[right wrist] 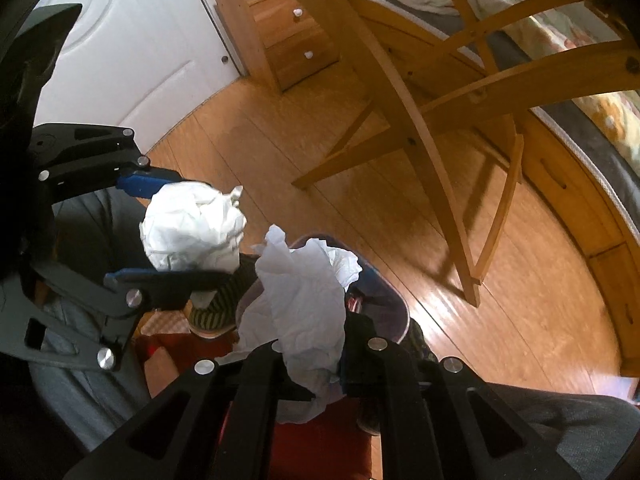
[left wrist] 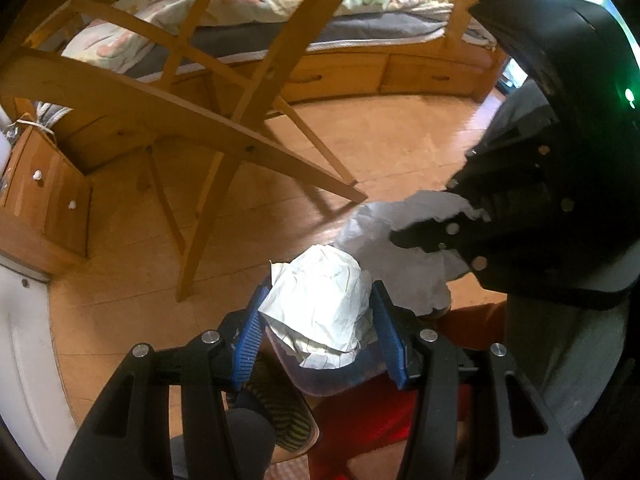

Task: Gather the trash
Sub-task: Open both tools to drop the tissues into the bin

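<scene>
Overall, floor: a wooden plank floor (left wrist: 392,136) is seen under everything; it is taken as the landmark for the lines below.
Bed: a wooden bed (left wrist: 344,76) with drawers and a patterned quilt is set on the floor along its far side.
Door: a white panelled door (right wrist: 132,52) is seen at the floor's edge, just beside the nightstand.
Chair: a wooden chair frame (right wrist: 432,120) is stood on the floor between the bed and the grippers.
Nightstand: a small wooden nightstand (right wrist: 288,36) with white knobs is placed on the floor near the bed's end.
Person: grey trouser legs (right wrist: 88,232) and a striped sock (right wrist: 212,312) are seen low over the floor, beneath the grippers.
Bin: a small dark-rimmed bin (right wrist: 388,312) is set on the floor directly beneath both grippers; a red surface lies just beside it.
Left gripper: the left gripper (left wrist: 316,320) is pointed steeply down at the floor; its blue pads (left wrist: 252,332) are held partly apart and pressed on a crumpled paper ball (left wrist: 320,304), above the bin.
Right gripper: the right gripper (right wrist: 312,364) is aimed down likewise; its jaws are nearly pressed together, pinching a thin crumpled tissue (right wrist: 304,300), which is held over the bin's rim.
</scene>
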